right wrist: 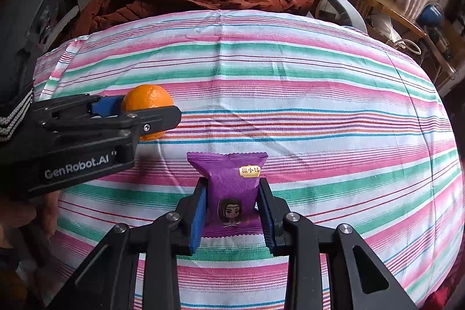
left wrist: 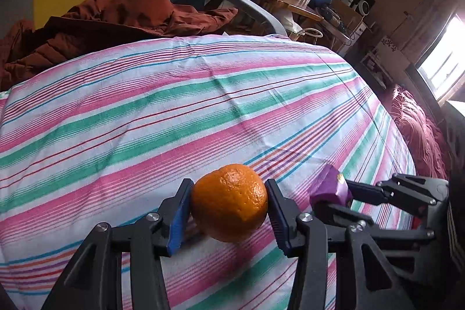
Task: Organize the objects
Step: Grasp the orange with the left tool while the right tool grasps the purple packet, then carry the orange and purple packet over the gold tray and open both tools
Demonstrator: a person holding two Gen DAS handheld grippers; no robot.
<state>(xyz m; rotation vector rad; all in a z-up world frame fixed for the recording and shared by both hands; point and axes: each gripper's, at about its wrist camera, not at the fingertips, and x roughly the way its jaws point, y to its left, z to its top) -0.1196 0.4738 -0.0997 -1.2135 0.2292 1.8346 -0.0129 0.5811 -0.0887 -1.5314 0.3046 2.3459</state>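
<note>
Orange point(left wrist: 229, 201): round fruit, dimpled glossy peel, slightly lopsided; clamped between the blue ribbed pads point(left wrist: 178, 218) of the left gripper point(left wrist: 228, 211), one pad on each side, and held over the bed point(left wrist: 174, 95) toward its near edge. Snack packet point(right wrist: 232, 193): purple foil-like wrapper, pillow-shaped, zigzag crimped ends, a small gold label and a cartoon figure printed on its face; pinched at its lower half by the right gripper point(right wrist: 232, 211), standing upright with its top seam flared above the pads, also over the near part of the bed. Sheet: woven cotton, striped pink, green, white and thin blue and orange lines, lightly creased. Jacket point(left wrist: 116, 16): rust-brown, quilted, crumpled in a heap at the far edge. Left gripper: black plastic linkage frame, reaching in level from the left side in the right wrist view, printed lettering on its body. Right gripper: same build, pointing forward, just to the right of the left one, the two loads near each other but apart.
</note>
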